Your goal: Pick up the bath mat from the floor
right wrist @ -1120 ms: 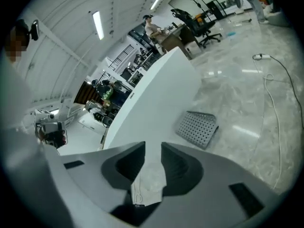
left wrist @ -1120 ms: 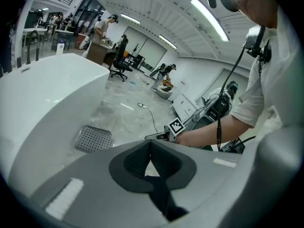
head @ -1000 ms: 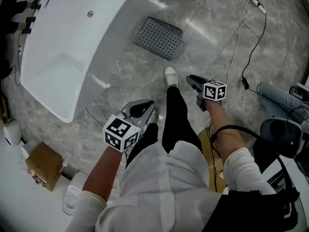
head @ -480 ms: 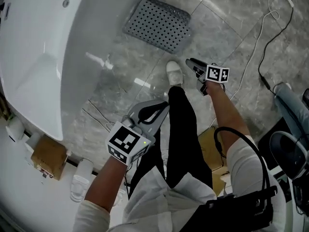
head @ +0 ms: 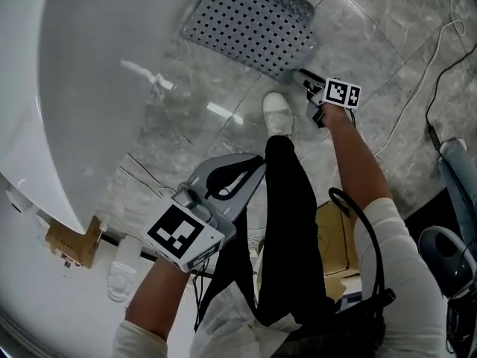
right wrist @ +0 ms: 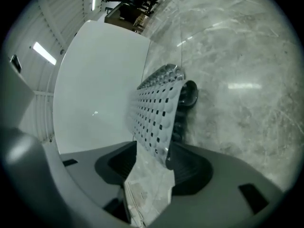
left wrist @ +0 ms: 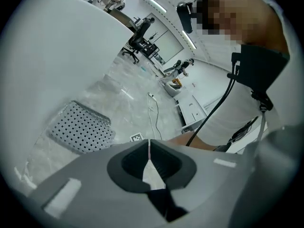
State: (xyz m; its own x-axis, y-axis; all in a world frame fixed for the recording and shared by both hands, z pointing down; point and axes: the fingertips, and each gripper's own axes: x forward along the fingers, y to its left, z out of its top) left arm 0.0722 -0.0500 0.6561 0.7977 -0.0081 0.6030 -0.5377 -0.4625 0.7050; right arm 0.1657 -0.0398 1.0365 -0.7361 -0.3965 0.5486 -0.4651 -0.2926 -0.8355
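Observation:
The bath mat (head: 250,24) is grey and full of holes, and lies on the marble floor beside the white bathtub (head: 74,88). My right gripper (head: 302,74) has its tip at the mat's near right corner. In the right gripper view the mat's edge (right wrist: 156,108) rises between the jaws of the right gripper (right wrist: 153,148). Those jaws are opening and the pads stand off the mat. My left gripper (head: 257,162) hangs by the person's leg, far short of the mat (left wrist: 80,127). The left gripper (left wrist: 149,144) is shut and holds nothing.
The person's white shoe (head: 278,112) and a leg in black trousers stand just short of the mat. Cables (head: 447,58) trail over the floor at the right. A cardboard box (head: 68,241) and a white slipper (head: 123,278) lie at the lower left.
The view has closed in on the mat. My right gripper has gone forward to the mat's corner. The left gripper has stayed shut by the leg.

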